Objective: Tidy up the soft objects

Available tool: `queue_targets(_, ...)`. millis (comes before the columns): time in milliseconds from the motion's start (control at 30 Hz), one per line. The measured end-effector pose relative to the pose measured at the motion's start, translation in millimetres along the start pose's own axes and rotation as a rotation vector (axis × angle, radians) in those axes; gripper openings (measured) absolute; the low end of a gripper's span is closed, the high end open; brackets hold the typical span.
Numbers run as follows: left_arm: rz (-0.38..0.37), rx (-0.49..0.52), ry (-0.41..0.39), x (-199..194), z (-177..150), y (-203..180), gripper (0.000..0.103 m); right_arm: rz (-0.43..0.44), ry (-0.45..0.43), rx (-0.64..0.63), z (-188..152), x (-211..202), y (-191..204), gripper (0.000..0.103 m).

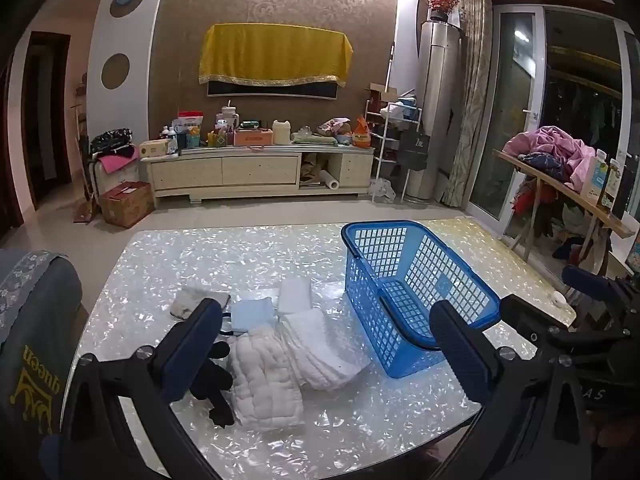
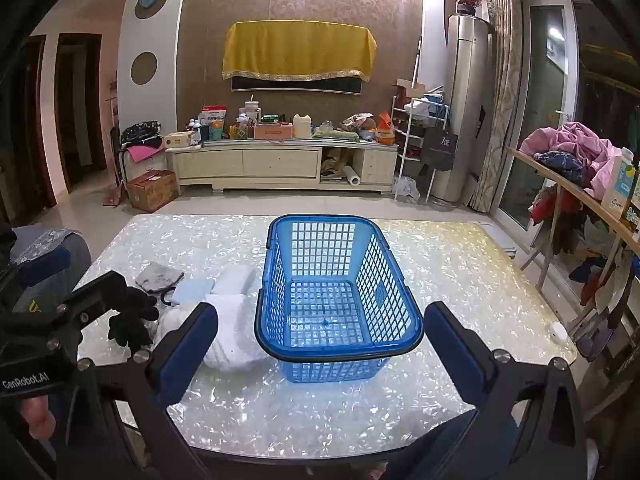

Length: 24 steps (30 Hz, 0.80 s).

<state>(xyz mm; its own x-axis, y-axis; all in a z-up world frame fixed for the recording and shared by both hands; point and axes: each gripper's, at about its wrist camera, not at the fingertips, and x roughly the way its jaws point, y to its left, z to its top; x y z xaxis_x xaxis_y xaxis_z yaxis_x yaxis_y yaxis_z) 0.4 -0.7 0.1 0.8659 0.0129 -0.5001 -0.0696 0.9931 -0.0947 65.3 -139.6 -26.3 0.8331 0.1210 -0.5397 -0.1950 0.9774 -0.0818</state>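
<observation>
A blue plastic basket [image 1: 416, 296] [image 2: 336, 292] stands empty on the pearly table [image 1: 224, 252] [image 2: 460, 264]. Left of it lie soft things: two white quilted cloths [image 1: 266, 380] [image 1: 324, 350], a pale blue folded cloth [image 1: 251, 314], a white folded cloth [image 1: 295, 295], a grey cloth [image 1: 198, 299] and black gloves [image 1: 216, 384] [image 2: 134, 318]. My left gripper [image 1: 326, 354] is open above the near table edge, with the white cloths between its fingers. My right gripper [image 2: 322, 350] is open, facing the basket from the front.
A grey chair back with gold print [image 1: 36, 344] stands at the table's left. A small white object [image 2: 558, 331] lies near the table's right edge. A side table with piled clothes [image 2: 576, 152] stands on the right. A cluttered TV cabinet [image 2: 280, 160] is across the room.
</observation>
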Motion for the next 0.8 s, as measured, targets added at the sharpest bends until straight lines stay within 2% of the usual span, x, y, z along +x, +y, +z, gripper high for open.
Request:
queue_targets(200,0.021,0.039,-0.004,3.3,-0.7,-9.4,0.103,0.005,0.014,0.0,0.3,0.4,0.0,0.103)
queue_targets(300,-0.001,0.023,0.002,2.2,-1.6,-6.5,0.103,0.002,0.012,-0.002,0.0,0.3,0.1,0.103)
queue_targets(800,-0.006,0.023,0.002,-0.8,-3.9,-0.8,0.103,0.004,0.018,0.0,-1.7,1.1,0.9,0.103)
